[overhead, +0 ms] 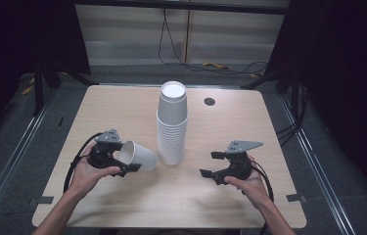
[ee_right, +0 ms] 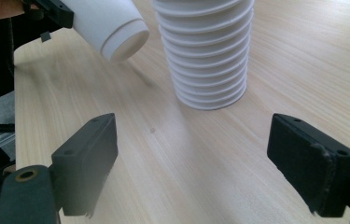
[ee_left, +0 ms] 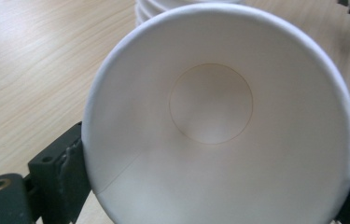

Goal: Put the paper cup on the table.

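Left gripper (overhead: 122,161) pinches a smooth white paper cup (overhead: 139,155) on its side, just left of the ribbed, upside-down cup stack (overhead: 172,125) at mid-table (overhead: 122,103). Right gripper (overhead: 212,164), jaws spread, holds nothing near the front right edge.

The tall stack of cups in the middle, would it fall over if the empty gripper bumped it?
Probably, yes. The stack of cups stands tall on a narrow base, so a push near the top would likely tip it. The cups look like thin paper, so they are probably light and may slide across the smooth table.
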`<state>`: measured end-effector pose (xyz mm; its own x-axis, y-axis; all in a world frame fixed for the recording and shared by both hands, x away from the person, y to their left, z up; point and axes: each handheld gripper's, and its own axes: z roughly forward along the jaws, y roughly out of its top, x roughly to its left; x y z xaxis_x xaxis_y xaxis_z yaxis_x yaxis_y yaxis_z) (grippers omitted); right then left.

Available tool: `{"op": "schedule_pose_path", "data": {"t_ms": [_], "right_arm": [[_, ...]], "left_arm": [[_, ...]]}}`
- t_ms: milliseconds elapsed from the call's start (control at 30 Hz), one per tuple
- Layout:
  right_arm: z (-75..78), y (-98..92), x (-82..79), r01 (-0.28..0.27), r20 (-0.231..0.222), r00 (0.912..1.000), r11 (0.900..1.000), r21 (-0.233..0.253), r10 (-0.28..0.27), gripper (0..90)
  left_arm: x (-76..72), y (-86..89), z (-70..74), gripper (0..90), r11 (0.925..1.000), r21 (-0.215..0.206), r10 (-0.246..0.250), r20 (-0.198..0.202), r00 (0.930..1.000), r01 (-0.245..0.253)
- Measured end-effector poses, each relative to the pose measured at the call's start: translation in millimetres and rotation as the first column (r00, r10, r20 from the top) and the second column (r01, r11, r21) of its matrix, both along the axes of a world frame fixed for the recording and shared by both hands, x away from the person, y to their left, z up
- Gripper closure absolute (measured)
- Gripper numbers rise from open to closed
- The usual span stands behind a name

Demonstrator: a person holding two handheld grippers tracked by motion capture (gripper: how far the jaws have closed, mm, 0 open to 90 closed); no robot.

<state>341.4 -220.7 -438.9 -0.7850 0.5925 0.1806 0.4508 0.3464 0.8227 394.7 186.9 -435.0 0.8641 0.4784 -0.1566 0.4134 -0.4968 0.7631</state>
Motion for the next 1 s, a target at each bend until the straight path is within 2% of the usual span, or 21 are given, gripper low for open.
{"op": "schedule_pose_path", "data": {"t_ms": [200,233,267,300,533,700,733,767,900,933,967,1000], "right_arm": [[-2.5,-3.3,-4.8,0.021,0.01,0.9997,1.0,-0.005,-0.021,16.2],[-3.2,-3.7,-5.5,0.024,0.012,0.9997,1.0,-0.008,-0.024,16.1],[-3.9,-4.3,-5.8,0.023,0.014,0.9996,1.0,-0.004,-0.023,16.2],[-4.7,-5.0,-5.5,0.025,0.015,0.9996,1.0,-0.001,-0.025,16.1],[-10.9,-8.2,-2.7,0.025,-0.001,0.9997,1.0,0.002,-0.025,16.2],[-11.4,-9.6,-3.9,0.025,-0.003,0.9997,1.0,0.005,-0.025,16.2],[-11.7,-9.3,-4.4,0.025,-0.002,0.9997,1.0,0.008,-0.025,16.2],[-11.6,-9.2,-5.0,0.023,-0.003,0.9997,1.0,0.003,-0.023,16.2],[-11.3,-9.5,-4.8,0.02,-0.001,0.9998,1.0,0.001,-0.02,16.1],[-11.4,-9.5,-4.6,0.021,-0.001,0.9998,1.0,0.0,-0.021,16.1],[-11.7,-9.8,-4.0,0.02,-0.001,0.9998,1.0,-0.001,-0.02,16.1],[-11.9,-9.8,-3.9,0.02,-0.005,0.9998,1.0,0.002,-0.02,16.0]], "left_arm": [[6.8,7.6,-0.8,7.7,0.9979,0.044,0.047,0.008,0.9989,-0.047],[7.9,8.7,-1.1,7.8,0.9973,0.048,0.056,-0.003,0.9984,-0.056],[11.8,11.9,0.7,7.8,0.9948,0.084,0.056,0.01,0.9983,-0.057],[13.7,13.0,2.0,7.8,0.9936,0.094,0.062,0.007,0.9981,-0.062],[26.2,13.4,2.6,7.7,0.989,0.112,0.098,-0.001,0.9952,-0.097],[32.5,9.0,1.3,7.5,0.9775,0.175,0.12,-0.008,0.9927,-0.117],[32.5,9.0,1.3,7.3,0.9775,0.175,0.12,-0.008,0.9927,-0.117],[34.9,8.6,2.4,7.3,0.9718,0.2,0.129,-0.006,0.9917,-0.125],[38.4,10.6,6.0,7.0,0.9687,0.205,0.145,-0.01,0.9894,-0.14],[39.7,11.6,7.0,7.0,0.9649,0.218,0.151,-0.001,0.9886,-0.147],[41.0,12.5,9.5,6.9,0.9541,0.243,0.179,0.009,0.9839,-0.175],[41.0,12.5,9.5,6.8,0.9541,0.243,0.179,0.009,0.9839,-0.175]]}}
